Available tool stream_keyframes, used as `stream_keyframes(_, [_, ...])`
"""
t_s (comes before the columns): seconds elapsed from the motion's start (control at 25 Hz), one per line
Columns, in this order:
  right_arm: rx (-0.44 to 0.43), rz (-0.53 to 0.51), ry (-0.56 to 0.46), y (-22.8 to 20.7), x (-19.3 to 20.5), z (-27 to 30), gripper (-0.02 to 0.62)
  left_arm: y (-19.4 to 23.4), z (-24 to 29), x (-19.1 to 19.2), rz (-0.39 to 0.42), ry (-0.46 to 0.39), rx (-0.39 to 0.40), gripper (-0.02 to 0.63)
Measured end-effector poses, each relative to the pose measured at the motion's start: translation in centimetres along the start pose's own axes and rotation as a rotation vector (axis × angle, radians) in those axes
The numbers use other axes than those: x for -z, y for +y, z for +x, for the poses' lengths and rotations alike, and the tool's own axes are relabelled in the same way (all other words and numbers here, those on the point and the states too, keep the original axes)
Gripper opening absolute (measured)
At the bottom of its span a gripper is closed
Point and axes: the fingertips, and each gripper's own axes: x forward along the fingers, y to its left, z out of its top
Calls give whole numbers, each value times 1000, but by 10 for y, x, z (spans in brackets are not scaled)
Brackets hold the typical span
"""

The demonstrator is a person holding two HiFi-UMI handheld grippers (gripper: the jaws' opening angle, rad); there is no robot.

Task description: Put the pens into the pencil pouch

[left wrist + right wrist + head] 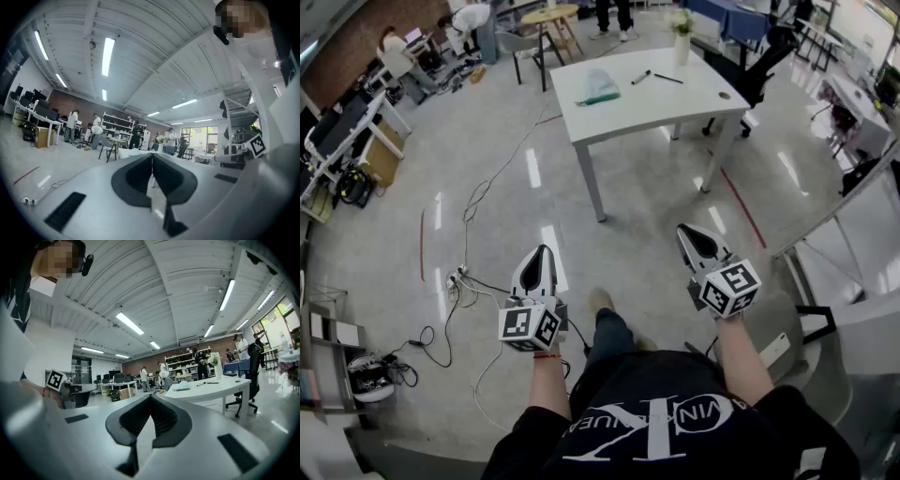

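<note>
In the head view the white bench [675,101] stands well ahead of us on the glossy floor. The pencil pouch [598,87], pale with a teal edge, lies on the bench's left half. The thick pen [640,77] and the thin pen [667,79] lie near the bench's middle, just beside each other and apart from the pouch. A vase [680,42] of flowers stands at the bench's far edge. We hold the left tongs [541,255] and the right tongs [687,234] over the floor, well short of the bench.

In the left gripper view the left tongs [152,157] have their jaws pressed together with nothing between them. Only a strip of the bench [123,151] shows beyond them, and the pale shape above it is probably the vase [161,140]. The pouch and pens are hidden here.

In the right gripper view the right tongs [151,398] are likewise closed tight and empty. The bench [220,386] rises beyond them to the right. On it the pouch [182,386] lies at the bench's left end, the thick pen [201,384] and thin pen [212,382] lie at its middle, and the vase [216,366] stands behind them.
</note>
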Motion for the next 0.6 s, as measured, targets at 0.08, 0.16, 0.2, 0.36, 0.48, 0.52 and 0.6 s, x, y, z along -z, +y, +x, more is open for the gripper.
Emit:
stream_keyframes(0.08, [-3, -14, 4, 0, -1, 1, 9, -2, 2, -2, 3, -6, 2, 5])
stream_keyframes(0.16, [-4, -24, 5, -1, -3, 2, 9, -4, 5, -4, 15, -7, 2, 5])
stream_keyframes(0.2, [-4, -26, 5, -2, -3, 2, 9, -5, 6, -5, 21, -6, 1, 5])
stream_keyframes(0.36, [-4, -24, 8, -10, 0, 2, 9, -7, 13, -3, 31, -1, -7, 5])
stream_keyframes(0.48, [-18, -48, 3, -10, -1, 4, 9, -6, 16, -4, 41, 0, -14, 5])
stream_keyframes(0.52, [-24, -57, 6, -8, -1, 6, 9, -7, 17, -4, 44, 0, -15, 5])
stream_keyframes(0.6, [-43, -68, 28, -6, 0, 10, 86, -8, 21, -6, 43, 4, -10, 11])
